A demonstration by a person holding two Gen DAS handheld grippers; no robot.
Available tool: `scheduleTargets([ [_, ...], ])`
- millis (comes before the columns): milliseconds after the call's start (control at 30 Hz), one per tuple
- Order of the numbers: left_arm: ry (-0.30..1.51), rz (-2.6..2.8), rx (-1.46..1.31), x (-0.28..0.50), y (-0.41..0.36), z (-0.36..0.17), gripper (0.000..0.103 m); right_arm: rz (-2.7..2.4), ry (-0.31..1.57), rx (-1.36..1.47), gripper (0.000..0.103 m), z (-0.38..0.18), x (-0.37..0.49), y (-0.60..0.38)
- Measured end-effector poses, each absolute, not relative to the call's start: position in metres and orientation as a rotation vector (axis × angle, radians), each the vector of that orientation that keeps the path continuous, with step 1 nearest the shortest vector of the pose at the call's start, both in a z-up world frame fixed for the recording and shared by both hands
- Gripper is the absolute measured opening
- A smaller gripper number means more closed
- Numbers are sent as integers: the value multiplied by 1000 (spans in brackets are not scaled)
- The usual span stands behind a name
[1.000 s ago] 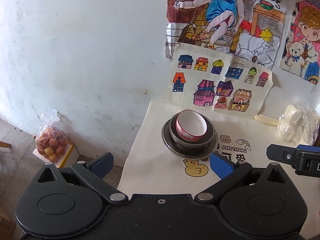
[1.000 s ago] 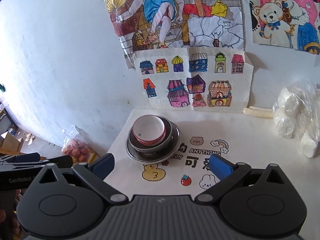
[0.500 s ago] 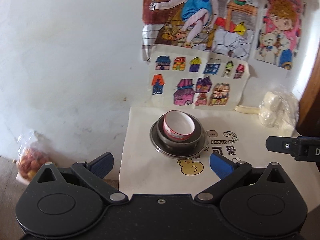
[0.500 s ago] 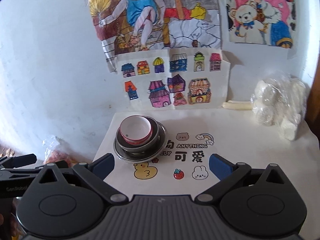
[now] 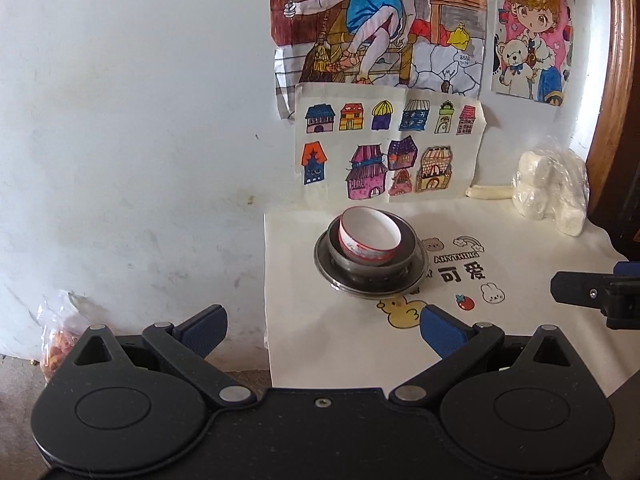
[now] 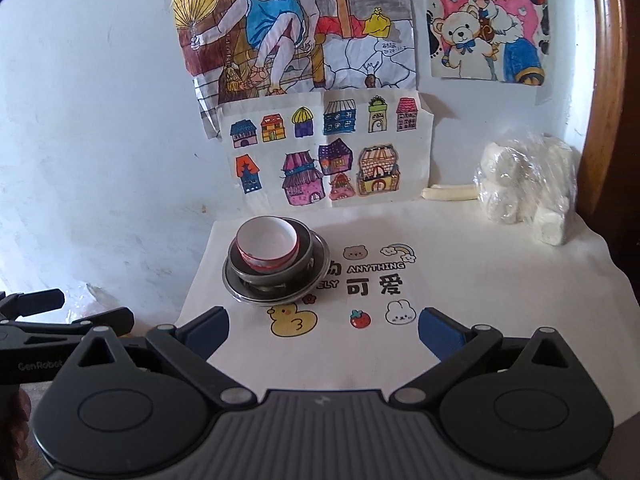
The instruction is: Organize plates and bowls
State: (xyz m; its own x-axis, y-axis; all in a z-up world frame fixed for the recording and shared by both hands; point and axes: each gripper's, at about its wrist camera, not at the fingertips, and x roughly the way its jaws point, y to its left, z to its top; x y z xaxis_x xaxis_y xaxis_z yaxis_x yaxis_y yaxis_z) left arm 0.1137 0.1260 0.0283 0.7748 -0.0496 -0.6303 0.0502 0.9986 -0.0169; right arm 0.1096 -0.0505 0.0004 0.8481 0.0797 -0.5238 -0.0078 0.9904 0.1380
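Observation:
A white bowl with a red band (image 5: 370,238) (image 6: 267,249) sits tilted inside a dark metal bowl (image 5: 396,266) (image 6: 304,250), which rests on a steel plate (image 5: 416,276) (image 6: 316,276). The stack stands at the far left of a white printed cloth (image 5: 520,320) (image 6: 480,300). My left gripper (image 5: 322,326) is open and empty, held well in front of the stack, its left finger past the table's left edge. My right gripper (image 6: 324,326) is open and empty too, over the cloth's near part, short of the stack.
A clear bag of white rolls (image 5: 550,190) (image 6: 526,186) and a pale stick (image 6: 450,192) lie at the back right by the wall. Drawings (image 6: 332,152) hang on the wall. A bag of reddish fruit (image 5: 56,340) sits on the floor, left of the table.
Both grippers have drawn back and away from the stack, so it looks smaller and farther off. The bowls and plate have not moved. Both grippers stay open.

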Motion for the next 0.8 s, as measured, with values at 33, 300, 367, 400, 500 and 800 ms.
scheduleTargets([
  [33,685,-49,-6,113,128,26,102,38,559,132,103,0,108,-49],
  [300,731,-38,-29,111,133,14,102,-26,594,118,103,-11,94,-47],
  [367,727,-48,-26,112,132,14,102,-33,604,116,103,-13,92,-47],
  [400,726,-54,-21,112,131,14,102,-35,608,116,103,-15,92,-47],
  [500,723,-62,-5,112,130,14,102,-43,617,125,103,-17,92,-48],
  [800,720,-50,-55,114,137,13,102,-33,627,123,103,-18,100,-44],
])
